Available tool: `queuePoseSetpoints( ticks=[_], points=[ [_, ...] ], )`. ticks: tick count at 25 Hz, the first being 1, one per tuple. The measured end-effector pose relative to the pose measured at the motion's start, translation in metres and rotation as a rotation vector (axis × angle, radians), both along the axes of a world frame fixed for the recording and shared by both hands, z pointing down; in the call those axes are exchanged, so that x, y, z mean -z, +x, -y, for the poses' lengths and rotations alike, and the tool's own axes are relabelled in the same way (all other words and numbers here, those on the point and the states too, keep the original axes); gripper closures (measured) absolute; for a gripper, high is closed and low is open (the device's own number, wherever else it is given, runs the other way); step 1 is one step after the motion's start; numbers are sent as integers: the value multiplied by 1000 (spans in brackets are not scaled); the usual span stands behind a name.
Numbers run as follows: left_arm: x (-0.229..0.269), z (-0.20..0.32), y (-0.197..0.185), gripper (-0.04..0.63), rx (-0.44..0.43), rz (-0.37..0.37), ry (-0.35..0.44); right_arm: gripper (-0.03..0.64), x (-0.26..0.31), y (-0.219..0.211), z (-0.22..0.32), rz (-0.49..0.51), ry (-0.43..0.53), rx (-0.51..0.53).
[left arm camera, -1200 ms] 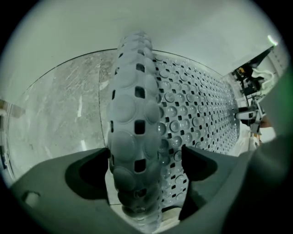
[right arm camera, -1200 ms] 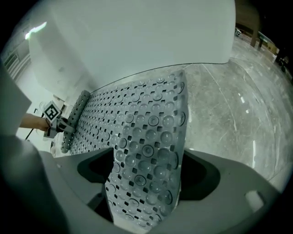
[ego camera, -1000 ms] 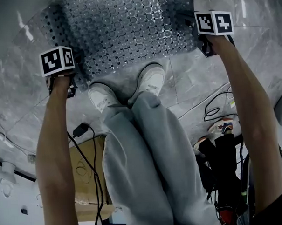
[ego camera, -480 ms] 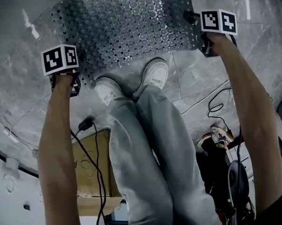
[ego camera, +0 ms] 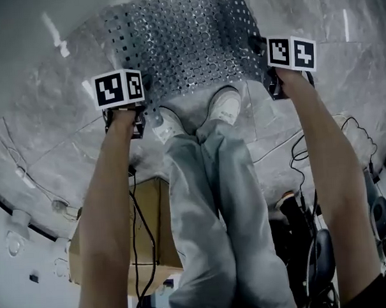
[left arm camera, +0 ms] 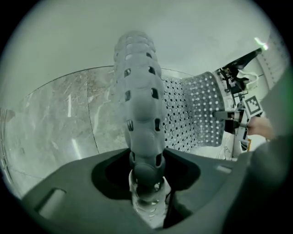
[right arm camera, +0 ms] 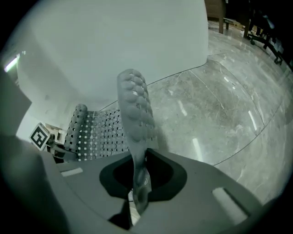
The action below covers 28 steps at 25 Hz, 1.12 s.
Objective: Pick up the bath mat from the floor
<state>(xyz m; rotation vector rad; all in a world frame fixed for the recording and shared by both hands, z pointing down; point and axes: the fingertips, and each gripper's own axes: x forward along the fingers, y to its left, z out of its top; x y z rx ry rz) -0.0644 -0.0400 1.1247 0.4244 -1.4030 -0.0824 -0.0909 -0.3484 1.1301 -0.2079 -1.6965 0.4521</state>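
The bath mat [ego camera: 188, 42] is a grey rubber sheet full of holes, hanging between my two grippers above the marble floor. My left gripper [ego camera: 140, 114] is shut on the mat's left edge. That edge bunches into a thick fold [left arm camera: 139, 100] running up from the left gripper's [left arm camera: 146, 183] jaws. My right gripper [ego camera: 263, 54] is shut on the right edge, and a thin bumpy strip of mat [right arm camera: 135, 109] stands up out of the right gripper's [right arm camera: 137, 192] jaws. Each gripper view shows the mat sagging across to the other gripper.
The person's grey trouser legs [ego camera: 214, 200] and white shoes [ego camera: 226, 107] stand right below the mat. A cardboard box [ego camera: 151, 228] and black cables [ego camera: 135, 210] lie at lower left. More cables and dark gear [ego camera: 318, 240] sit at lower right. A white wall [right arm camera: 114, 41] is close ahead.
The two grippers have come closer together, the left one moving right and up. The mat now bows and looks narrower between them, raised in front of the shoes.
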Motion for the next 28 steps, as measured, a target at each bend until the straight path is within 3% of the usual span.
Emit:
queuePoseSetpoints(
  ticks=[8,12,17,25,28],
  points=[
    [33,20,7,411,8,-4,81,592,27,12,-31,0,2,-70],
    [51,29,9,411,-21,-2,108,591,43,18,-45,7,34,-58],
    [76,28,20,411,-70,-2,146,591,67,29,-79,-4,-3,-85],
    [114,29,30,411,-4,-24,180,592,97,37,-120,-21,-33,-32],
    [129,24,35,411,3,-23,159,594,110,44,-135,-47,-47,-3]
  ],
)
